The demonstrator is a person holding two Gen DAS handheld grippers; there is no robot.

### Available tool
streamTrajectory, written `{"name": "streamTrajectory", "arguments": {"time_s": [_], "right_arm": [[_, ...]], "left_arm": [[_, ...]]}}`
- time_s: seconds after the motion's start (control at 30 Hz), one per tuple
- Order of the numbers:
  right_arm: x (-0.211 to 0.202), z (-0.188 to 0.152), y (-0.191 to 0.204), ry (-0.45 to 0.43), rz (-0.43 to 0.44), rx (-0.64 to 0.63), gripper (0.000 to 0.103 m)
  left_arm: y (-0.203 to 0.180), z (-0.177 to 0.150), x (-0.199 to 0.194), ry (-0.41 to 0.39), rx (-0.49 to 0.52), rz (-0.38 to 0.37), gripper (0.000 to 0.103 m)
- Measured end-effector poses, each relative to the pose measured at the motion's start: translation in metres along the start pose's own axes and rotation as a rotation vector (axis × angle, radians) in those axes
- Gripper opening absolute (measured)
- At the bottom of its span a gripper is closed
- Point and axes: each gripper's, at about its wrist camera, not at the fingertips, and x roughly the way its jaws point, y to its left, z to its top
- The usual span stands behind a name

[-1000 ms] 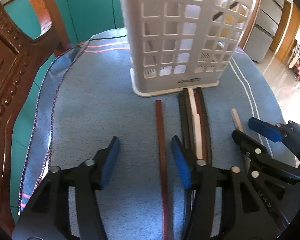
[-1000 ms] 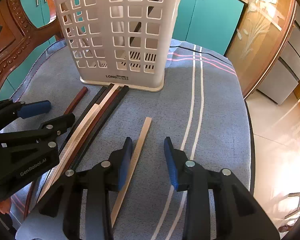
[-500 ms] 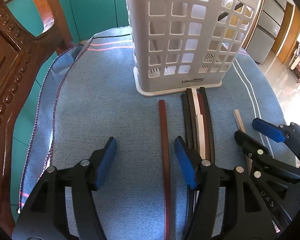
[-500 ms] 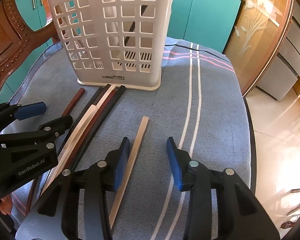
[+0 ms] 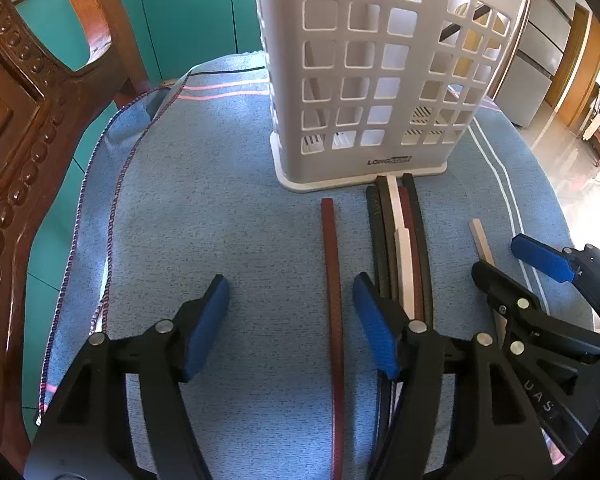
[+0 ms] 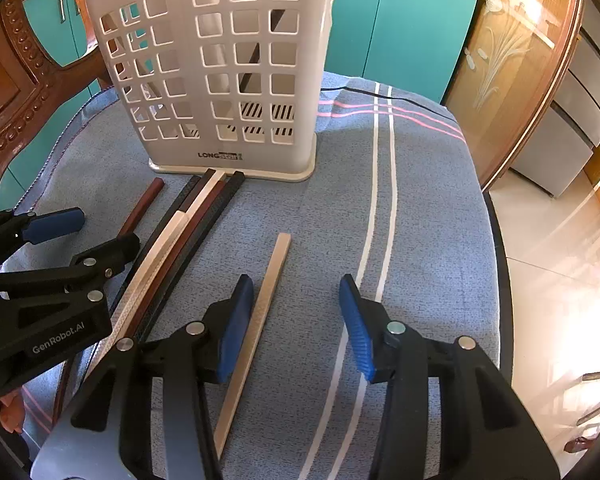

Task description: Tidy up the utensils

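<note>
A white slotted utensil basket (image 5: 380, 80) stands upright on the blue cloth; it also shows in the right wrist view (image 6: 220, 72), with a dark stick inside. A lone brown chopstick (image 5: 332, 280) lies between the fingers of my open, empty left gripper (image 5: 290, 320). A bundle of black, brown and cream chopsticks (image 5: 400, 240) lies just right of it. A single cream chopstick (image 6: 260, 320) lies beside the left finger of my open, empty right gripper (image 6: 296, 320). The bundle (image 6: 180, 240) and the lone brown chopstick (image 6: 144, 204) also show in the right wrist view.
The blue striped cloth (image 5: 220, 220) covers a round table. A carved wooden chair back (image 5: 28, 120) stands at the left edge. Teal cabinets (image 6: 400, 20) are behind. The table drops off to a tiled floor (image 6: 560, 260) at the right.
Both grippers have drawn back slightly from the basket. The right gripper's jaws have opened wider. The chopsticks have not moved.
</note>
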Motion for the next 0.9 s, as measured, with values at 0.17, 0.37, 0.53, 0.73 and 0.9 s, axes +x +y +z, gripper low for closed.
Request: {"name": "streamTrajectory", "arguments": {"time_s": [0.17, 0.37, 0.53, 0.73, 0.9], "right_arm": [[0.0001, 0.0003, -0.0002, 0.0, -0.001, 0.002, 0.047], [0.0004, 0.0005, -0.0005, -0.001, -0.007, 0.004, 0.049], [0.0009, 0.0, -0.0009, -0.002, -0.009, 0.01, 0.053], [0.0011, 0.0004, -0.0023, -0.002, -0.01, 0.014, 0.053], [0.001, 0.0005, -0.0037, -0.002, -0.011, 0.014, 0.053]], "left_arm": [[-0.0003, 0.0001, -0.0002, 0.0, 0.0, 0.002, 0.067], [0.0, 0.0002, 0.0005, 0.001, -0.001, 0.001, 0.067], [-0.0002, 0.0003, 0.0004, 0.001, -0.002, 0.003, 0.069], [0.0031, -0.0009, 0.0015, 0.001, -0.001, 0.004, 0.069], [0.0023, -0.0003, 0.0014, 0.001, -0.002, 0.004, 0.069]]}}
